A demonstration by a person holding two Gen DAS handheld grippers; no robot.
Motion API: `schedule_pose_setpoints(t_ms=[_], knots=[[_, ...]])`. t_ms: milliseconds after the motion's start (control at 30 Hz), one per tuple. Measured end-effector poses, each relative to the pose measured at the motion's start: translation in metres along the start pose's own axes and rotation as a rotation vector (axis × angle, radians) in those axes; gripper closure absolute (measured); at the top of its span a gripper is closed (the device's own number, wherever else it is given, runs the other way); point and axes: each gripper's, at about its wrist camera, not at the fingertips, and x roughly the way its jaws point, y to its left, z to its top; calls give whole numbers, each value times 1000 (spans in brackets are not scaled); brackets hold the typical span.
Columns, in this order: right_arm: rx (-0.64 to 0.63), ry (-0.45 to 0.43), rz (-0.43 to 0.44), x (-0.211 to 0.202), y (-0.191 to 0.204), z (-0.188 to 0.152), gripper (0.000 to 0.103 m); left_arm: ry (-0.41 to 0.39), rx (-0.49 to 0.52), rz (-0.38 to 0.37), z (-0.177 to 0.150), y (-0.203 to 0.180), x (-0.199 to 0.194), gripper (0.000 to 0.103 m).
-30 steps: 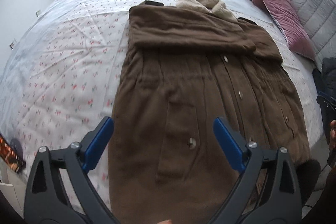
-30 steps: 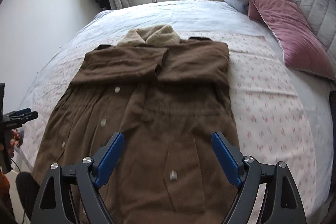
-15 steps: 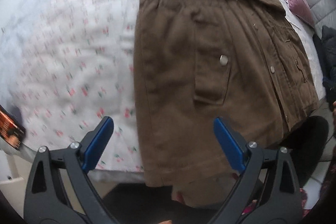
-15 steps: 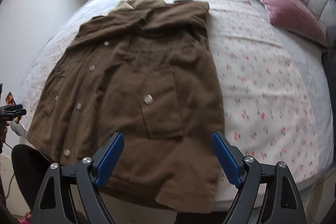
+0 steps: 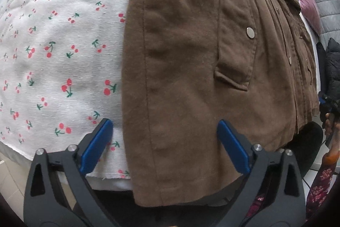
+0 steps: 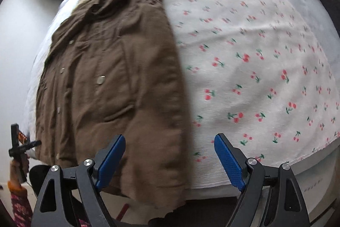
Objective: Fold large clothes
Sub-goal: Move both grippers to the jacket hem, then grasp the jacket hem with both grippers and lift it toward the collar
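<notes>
Brown coat (image 5: 191, 78), no legible labels

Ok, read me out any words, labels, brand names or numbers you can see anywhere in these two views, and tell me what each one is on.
None can be read.
Brown coat: no tag or brand shows; its snap buttons look plain.
Cherry-print sheet: pattern only, no lettering.
Orange and black object at the left edge of the right wrist view: too small and blurred to tell.
</notes>
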Motion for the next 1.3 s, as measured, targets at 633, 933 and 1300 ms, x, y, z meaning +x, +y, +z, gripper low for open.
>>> schedule_pose_setpoints(t_ms=[633,933,1300], knots=[[-86,96,-10,23,24,-9,22,-16,111,-17,-31,-49,4,20],[-106,79,41,27,49,-21,66,-39,114,-40,-31,-56,-5,53],[-147,16,38,25,77,-28,91,-114,88,-107,-27,-50,-25,89]])
